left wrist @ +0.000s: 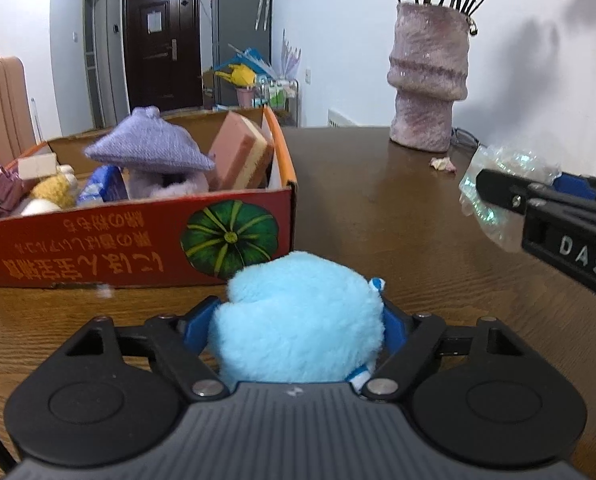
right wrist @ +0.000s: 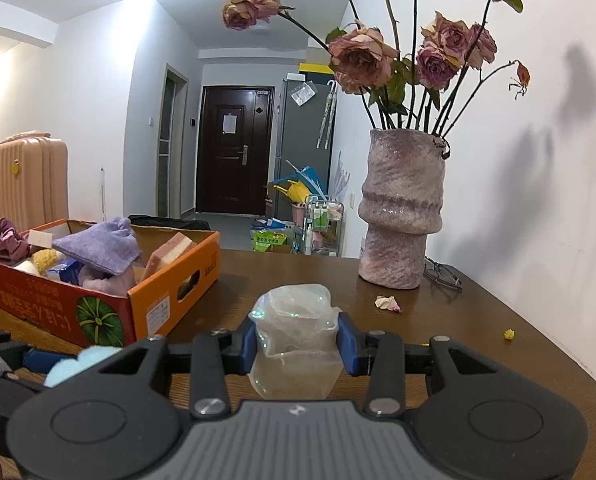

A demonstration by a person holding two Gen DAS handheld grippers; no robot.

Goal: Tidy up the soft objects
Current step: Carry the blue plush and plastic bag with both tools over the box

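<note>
My left gripper [left wrist: 298, 320] is shut on a fluffy light-blue plush toy [left wrist: 298, 320], held above the table just in front of the red cardboard box [left wrist: 138, 240]. The box holds a purple knitted mushroom plush [left wrist: 150, 148], a pink sponge [left wrist: 242, 152] and other soft items. My right gripper [right wrist: 298, 344] is shut on a clear crinkled soft plastic piece [right wrist: 294, 336]. It also shows at the right of the left wrist view [left wrist: 493, 200]. The blue plush shows at lower left in the right wrist view [right wrist: 78, 360].
A pink vase [right wrist: 401, 212] with dried roses stands at the table's back right, near the wall. Fallen petals [right wrist: 387, 303] lie in front of it. The brown wooden table [left wrist: 377, 208] stretches between box and vase. A suitcase [right wrist: 22, 184] stands beyond the box.
</note>
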